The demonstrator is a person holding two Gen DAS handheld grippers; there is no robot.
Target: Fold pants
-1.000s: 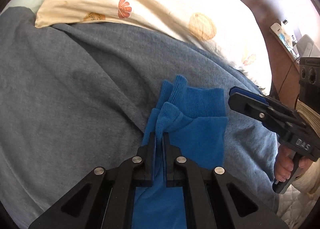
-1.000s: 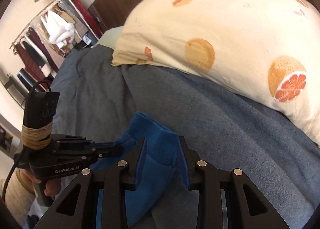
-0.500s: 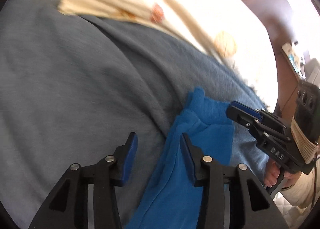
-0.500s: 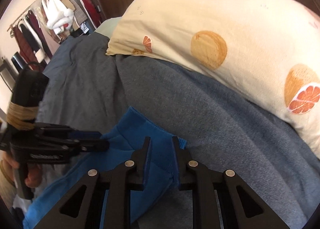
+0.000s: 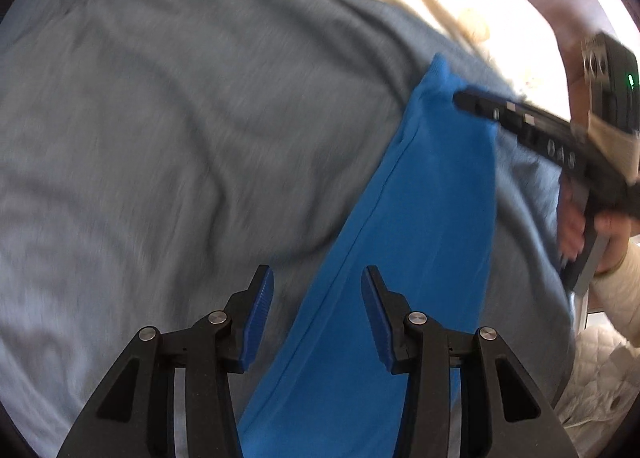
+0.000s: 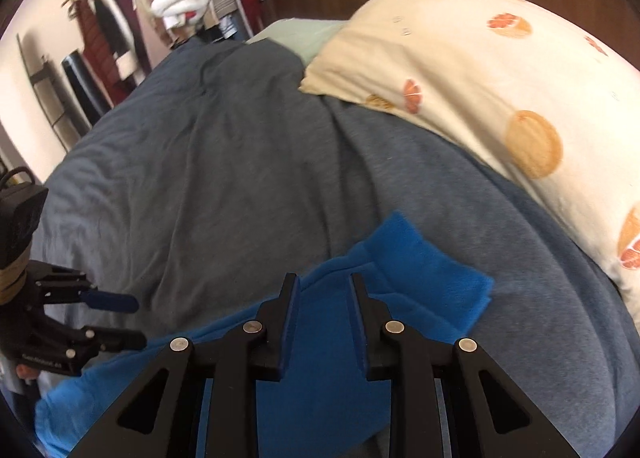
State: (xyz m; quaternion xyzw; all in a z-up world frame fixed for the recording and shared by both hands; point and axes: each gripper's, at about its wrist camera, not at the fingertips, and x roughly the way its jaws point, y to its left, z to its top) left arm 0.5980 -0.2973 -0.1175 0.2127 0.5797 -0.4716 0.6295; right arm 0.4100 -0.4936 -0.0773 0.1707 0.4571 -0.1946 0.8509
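Blue pants [image 5: 420, 197] lie stretched on the grey blanket [image 5: 160, 137], their leg cuffs [image 6: 400, 242] flat at the far end near the pillow. My left gripper [image 5: 318, 272] hangs open over the leg, whose left edge runs under the gap; the pads [image 5: 260, 310] do not press it. My right gripper [image 6: 323, 278] hovers over the cuff end with its jaws opening, and the cloth lies below them, not pinched. The wrist views also show each other's tool: the right gripper [image 5: 464, 99] over the cuffs and the left gripper [image 6: 136, 320] at the left edge.
A cream pillow [image 6: 500, 77] with orange fruit prints lies just beyond the cuffs. A rack of hanging clothes [image 6: 160, 17] stands against the far wall. A hand [image 5: 572, 225] in a light sleeve holds the right tool at the bed's edge.
My left gripper let go of the pants leg, opened, and slid back along the leg. My right gripper narrowed on the cuffs and then parted; the cuffs now lie flat on the blanket.
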